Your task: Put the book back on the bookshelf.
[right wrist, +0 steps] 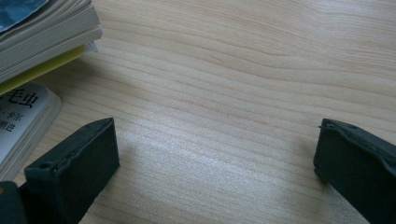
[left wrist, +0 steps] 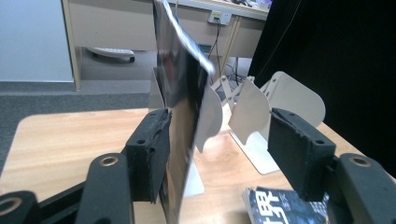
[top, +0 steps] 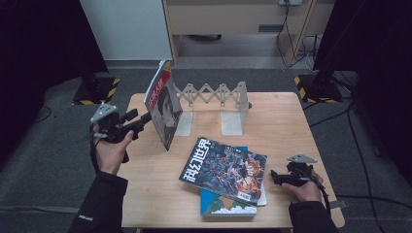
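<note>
Red-topped magazine (top: 163,104) w/ dark portrait; black sci-fi mag (top: 224,170) over blue book (top: 214,203); pale wood-grain table (top: 286,121).

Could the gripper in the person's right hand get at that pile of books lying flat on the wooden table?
Probably yes. The right gripper rests with jaws wide open just beside the flat pile of books, and in the right gripper view bare wooden table lies between them.

Bare bench (top: 291,121) lies open right of the bookend rack (top: 221,104); the upright magazine (top: 163,109) blocks its left end.
</note>
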